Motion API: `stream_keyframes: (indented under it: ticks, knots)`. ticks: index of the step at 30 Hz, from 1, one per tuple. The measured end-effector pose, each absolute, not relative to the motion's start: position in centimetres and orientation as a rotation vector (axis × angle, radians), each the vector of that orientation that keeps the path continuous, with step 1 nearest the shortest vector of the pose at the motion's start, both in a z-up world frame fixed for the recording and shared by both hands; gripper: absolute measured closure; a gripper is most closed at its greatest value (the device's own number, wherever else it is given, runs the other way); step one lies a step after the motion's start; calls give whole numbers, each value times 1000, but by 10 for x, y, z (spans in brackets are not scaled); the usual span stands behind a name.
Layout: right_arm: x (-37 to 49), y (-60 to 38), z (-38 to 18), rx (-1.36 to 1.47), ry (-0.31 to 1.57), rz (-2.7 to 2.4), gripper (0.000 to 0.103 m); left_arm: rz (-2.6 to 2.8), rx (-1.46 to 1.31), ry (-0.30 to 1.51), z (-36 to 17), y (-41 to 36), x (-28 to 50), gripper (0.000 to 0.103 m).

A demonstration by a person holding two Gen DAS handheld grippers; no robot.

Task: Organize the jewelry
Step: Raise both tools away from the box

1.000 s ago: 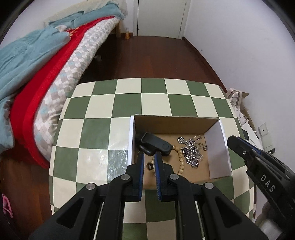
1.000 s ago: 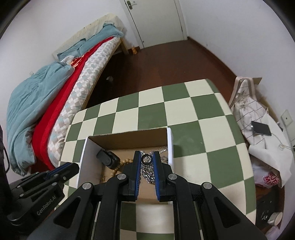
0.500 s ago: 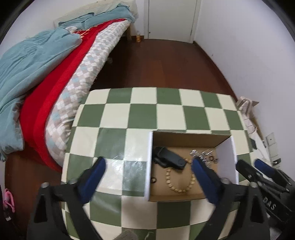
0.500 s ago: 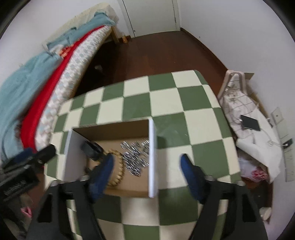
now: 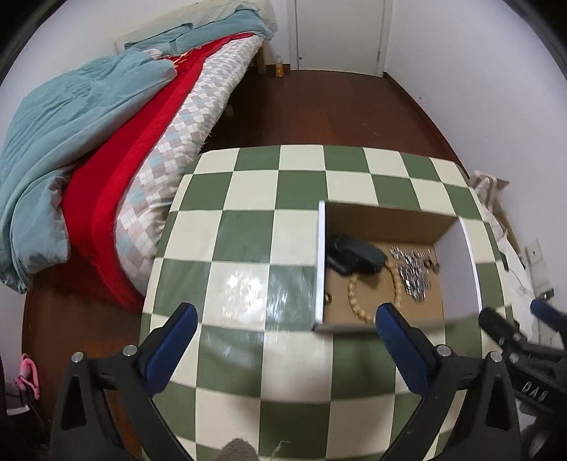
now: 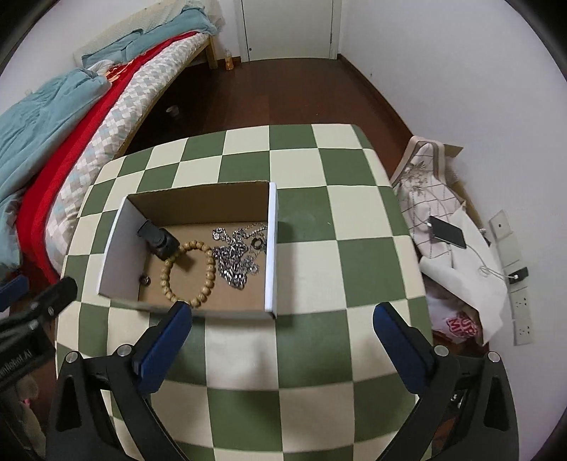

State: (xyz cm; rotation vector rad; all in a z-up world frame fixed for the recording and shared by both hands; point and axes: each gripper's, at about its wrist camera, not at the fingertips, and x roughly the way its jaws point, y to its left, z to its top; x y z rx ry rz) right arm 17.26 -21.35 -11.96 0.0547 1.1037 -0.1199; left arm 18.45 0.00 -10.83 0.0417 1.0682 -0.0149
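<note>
Small bedroom, seen from above a table.

White walls (image 6: 443,53); dark red-brown wood floor (image 6: 290,95); white door (image 6: 287,28) at the far end. Bed (image 5: 198,95) along the left wall, wooden frame, with checked cover, red blanket (image 5: 117,170) and blue duvet (image 5: 71,117). Green-and-cream checked table (image 6: 301,220) in the foreground, glossy with reflected light. Bottle (image 6: 229,59) on the floor beside the door. Wall sockets (image 6: 521,301) low on the right wall.

Spread wide: left gripper (image 5: 283,319) above the checkered table's (image 5: 248,184) near edge. Toward the right edge, open cardboard box (image 5: 389,221) holding black clip (image 5: 354,253), wooden bead bracelet (image 5: 358,305), silver chain pile (image 5: 413,276), small ring (image 5: 327,298).
</note>
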Motion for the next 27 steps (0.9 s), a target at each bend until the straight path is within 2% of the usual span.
stream_keyframes:
  ticks: [8, 27]
  knots:
    - [113, -206, -78, 36, 1027, -130, 0, -48, 42, 995, -75, -1, 135, 0]
    - [-45, -185, 70, -4, 754, -149, 0, -76, -9, 721, 60, 23, -8, 0]
